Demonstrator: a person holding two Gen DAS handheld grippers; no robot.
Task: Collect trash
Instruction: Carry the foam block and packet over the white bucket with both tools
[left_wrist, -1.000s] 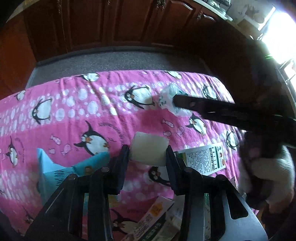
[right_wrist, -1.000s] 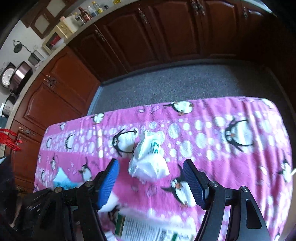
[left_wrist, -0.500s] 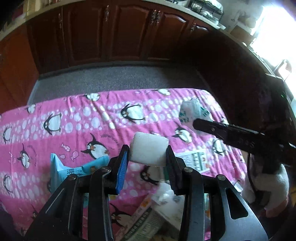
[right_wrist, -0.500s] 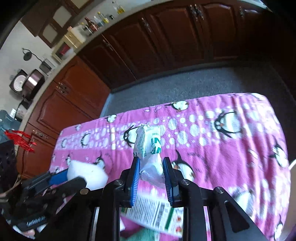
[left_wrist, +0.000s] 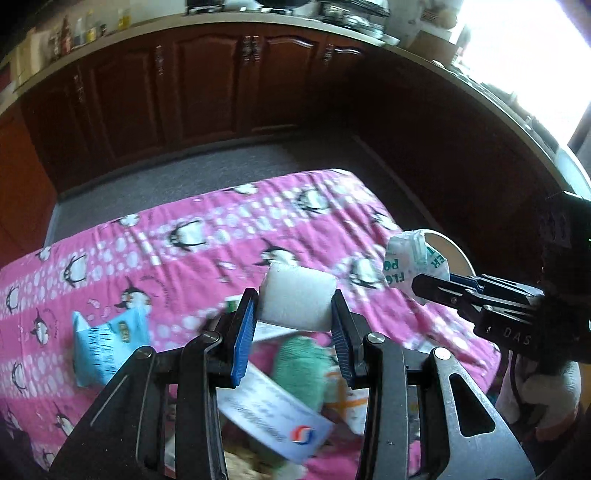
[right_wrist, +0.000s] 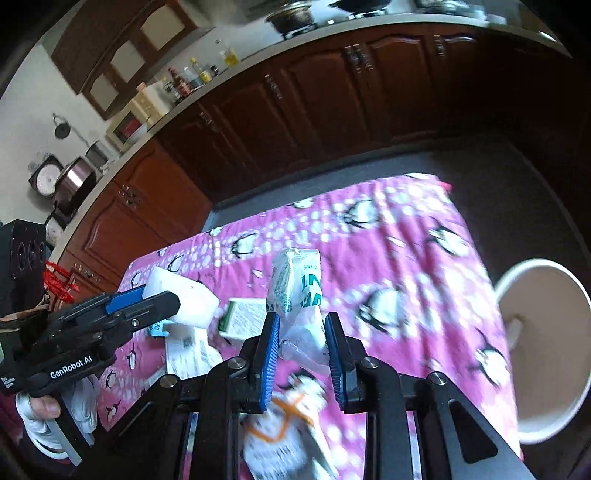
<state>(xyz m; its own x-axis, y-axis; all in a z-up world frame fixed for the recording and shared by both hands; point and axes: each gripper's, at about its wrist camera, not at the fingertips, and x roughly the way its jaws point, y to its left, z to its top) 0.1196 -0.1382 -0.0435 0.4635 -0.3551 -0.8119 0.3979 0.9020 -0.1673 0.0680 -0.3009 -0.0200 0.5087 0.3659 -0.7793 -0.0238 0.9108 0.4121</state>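
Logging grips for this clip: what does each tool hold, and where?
Left tool: white foam block, clamped across its sides. Right tool: crumpled white wrapper, pinched at its lower end.

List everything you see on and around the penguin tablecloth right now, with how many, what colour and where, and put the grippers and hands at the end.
tablecloth: one, pink with penguins, covering the table.
foam block: one, white, clamped in the left gripper above the cloth.
crumpled wrapper: one, white with green lettering, clamped in the right gripper.
bin: one, white rim, pale inside, beside the table's right edge.
blue packet: one, light blue, lying on the cloth at left.
green-and-white carton: one, lying on the cloth.
papers and wrappers: several, mostly white, heaped at the near edge; blurred.
cabinets: dark brown row beyond the floor.
left gripper: one, black with blue pads.
right gripper: one, black with blue pads.
gloved hands: white gloves, on the gripper handles.
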